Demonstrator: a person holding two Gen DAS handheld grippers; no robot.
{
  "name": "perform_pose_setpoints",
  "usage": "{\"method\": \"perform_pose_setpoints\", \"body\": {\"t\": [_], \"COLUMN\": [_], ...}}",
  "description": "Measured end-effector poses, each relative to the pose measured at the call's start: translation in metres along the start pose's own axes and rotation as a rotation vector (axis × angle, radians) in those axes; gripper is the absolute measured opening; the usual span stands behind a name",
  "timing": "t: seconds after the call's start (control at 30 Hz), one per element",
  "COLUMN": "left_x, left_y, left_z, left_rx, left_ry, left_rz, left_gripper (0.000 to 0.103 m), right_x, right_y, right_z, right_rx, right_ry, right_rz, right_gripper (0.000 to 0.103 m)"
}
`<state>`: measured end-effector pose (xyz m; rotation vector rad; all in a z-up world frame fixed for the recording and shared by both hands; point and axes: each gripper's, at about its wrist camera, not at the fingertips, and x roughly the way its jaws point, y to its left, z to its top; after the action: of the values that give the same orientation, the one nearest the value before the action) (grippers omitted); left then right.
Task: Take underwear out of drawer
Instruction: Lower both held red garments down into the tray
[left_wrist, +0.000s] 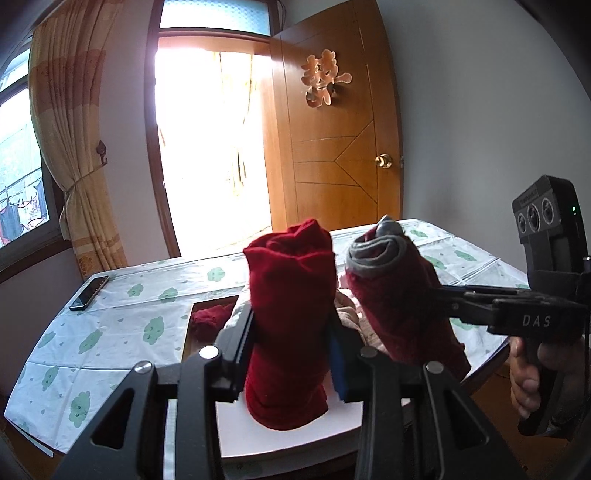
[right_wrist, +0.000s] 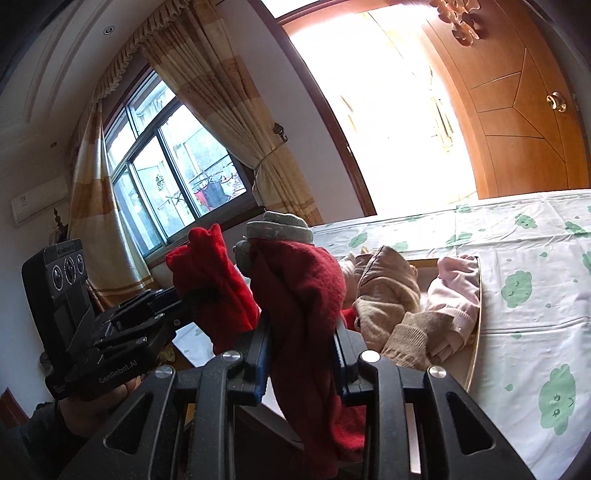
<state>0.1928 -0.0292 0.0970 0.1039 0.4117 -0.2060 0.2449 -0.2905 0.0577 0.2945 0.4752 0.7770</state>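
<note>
My left gripper (left_wrist: 291, 326) is shut on a bright red roll of underwear (left_wrist: 290, 280), which stands upright between the blue pads. From the right, my right gripper (left_wrist: 441, 295) is shut on a darker red roll with a grey waistband (left_wrist: 388, 291). In the right wrist view that grey-banded roll (right_wrist: 299, 288) fills the right gripper (right_wrist: 300, 341), and the left gripper (right_wrist: 181, 301) holds the bright red roll (right_wrist: 212, 280) just to its left. Both rolls hang above the open drawer (right_wrist: 477, 332), close together. I cannot tell whether they touch.
The drawer holds a beige garment (right_wrist: 384, 291), a pink one (right_wrist: 456, 295) and another red piece (left_wrist: 208, 317). A cloud-print cloth (left_wrist: 122, 325) covers the top around it, with a phone (left_wrist: 89, 292) at far left. A wooden door (left_wrist: 332, 155) and a curtained window stand behind.
</note>
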Motion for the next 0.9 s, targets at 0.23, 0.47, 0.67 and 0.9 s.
{"method": "perform_pose_setpoints", "body": {"t": [0.23,0.47,0.67,0.9], "left_x": [0.036,0.061,0.092,0.121], "left_y": [0.001,0.001,0.0,0.0], "left_z": [0.01,0.026,0.034,0.036], "left_rx": [-0.008,0.009,0.002,0.002], "left_ry": [0.058,0.072,0.109,0.129], "left_rz": [-0.003,0.015,0.017,0.045], "left_gripper": [0.035,0.035,0.035,0.044], "right_x": [0.02,0.033,0.046,0.068], "right_y": [-0.024,-0.047,-0.06,-0.078], "right_z": [0.019,0.037,0.046,0.047], "right_rx": [0.079,0.171,0.216,0.221], "right_ry": [0.026,0.032,0.042,0.1], "right_rz": [-0.033,-0.062,-0.101,-0.177], "right_gripper": [0.03,0.03,0.03,0.03]}}
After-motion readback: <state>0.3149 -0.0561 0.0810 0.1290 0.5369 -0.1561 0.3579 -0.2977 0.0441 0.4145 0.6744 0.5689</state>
